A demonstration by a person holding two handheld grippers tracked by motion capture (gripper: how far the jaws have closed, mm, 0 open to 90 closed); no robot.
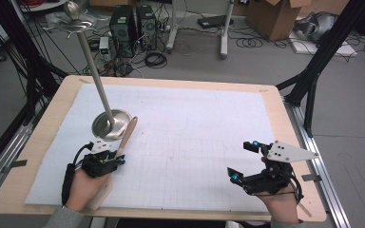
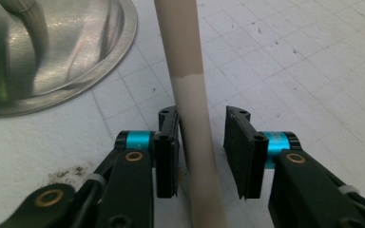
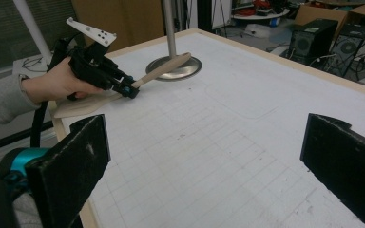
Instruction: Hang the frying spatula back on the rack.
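A pale wooden spatula (image 1: 127, 135) lies on the white gridded mat (image 1: 195, 142). Its handle tip rests on the rim of a round metal stand base (image 1: 111, 124), and its blade end lies under the person's left hand near the front edge. My left gripper (image 1: 119, 159) straddles the handle (image 2: 192, 95). One pad (image 2: 168, 152) touches the handle; the other stands a small gap off, so the jaws are open. My right gripper (image 1: 242, 161) hovers open and empty at the front right. In the right gripper view my left gripper (image 3: 128, 88) sits far left on the spatula (image 3: 164, 66).
A metal pole (image 1: 92, 66) leans up from the base to a small dish (image 1: 76, 21) overhead. The wooden table edge (image 1: 294, 142) borders the mat. Computers, cables and cardboard boxes sit on the floor beyond.
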